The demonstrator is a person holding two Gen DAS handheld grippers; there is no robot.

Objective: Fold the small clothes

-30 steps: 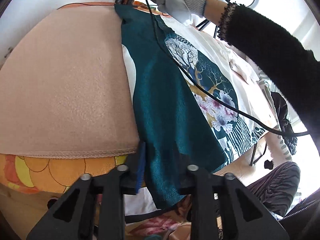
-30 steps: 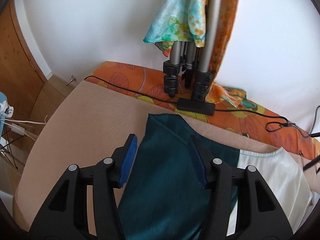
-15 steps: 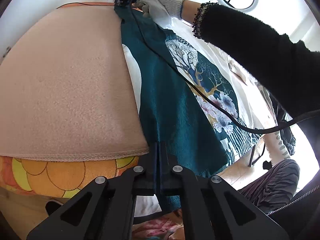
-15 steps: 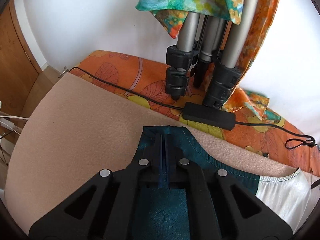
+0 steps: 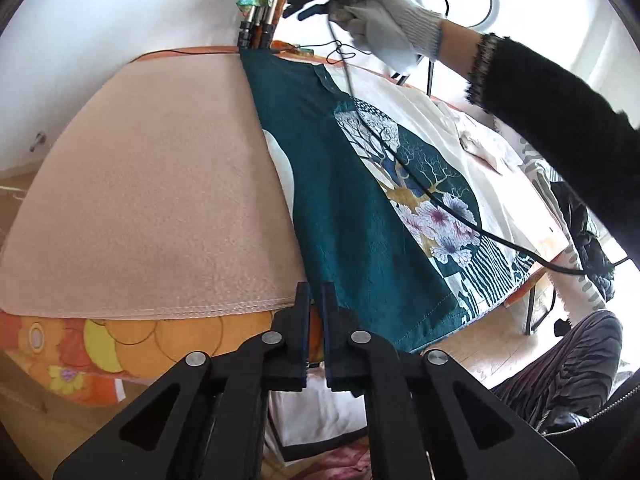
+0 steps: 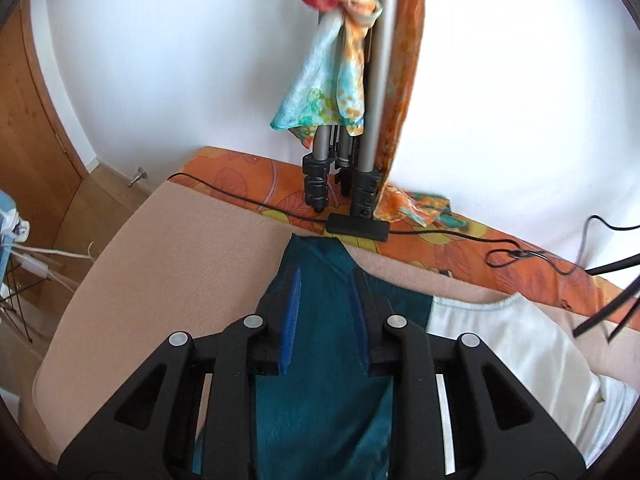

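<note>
While the teal satin garment with a white floral print panel (image 5: 352, 200) lies flat along the right side of a beige fleece blanket (image 5: 160, 200), the left gripper (image 5: 315, 312) sits at its near hem w/ fingers nearly together, nothing visibly pinched. Right gripper (image 6: 326, 312) hovers over the far teal corner, fingers apart. Grey tripod legs (image 6: 344, 160) stand just beyond.

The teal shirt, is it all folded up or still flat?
Partly folded. The teal shirt has one side flap turned over its white front, otherwise lying spread on the pink blanket.
</note>
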